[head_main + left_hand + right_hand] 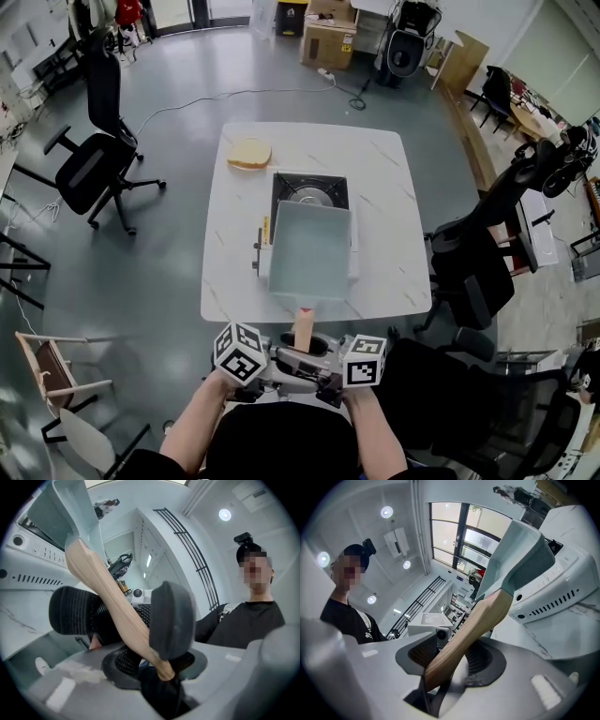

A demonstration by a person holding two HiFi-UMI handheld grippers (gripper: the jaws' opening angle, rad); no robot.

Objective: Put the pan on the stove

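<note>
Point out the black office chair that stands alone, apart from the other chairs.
The black office chair left of the table, standing by itself on that side. The other black chairs crowd together on the table's right.

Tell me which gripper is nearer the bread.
Left. The left gripper clamps the handle from the side where the bread lies; the right gripper clamps it from the opposite side, farther away.

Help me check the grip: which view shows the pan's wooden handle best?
The left gripper view: the wooden handle runs its whole length from the pan down between the jaws. The right gripper view shows it too, its end hidden between the jaws. The head view shows only a short stub.
</note>
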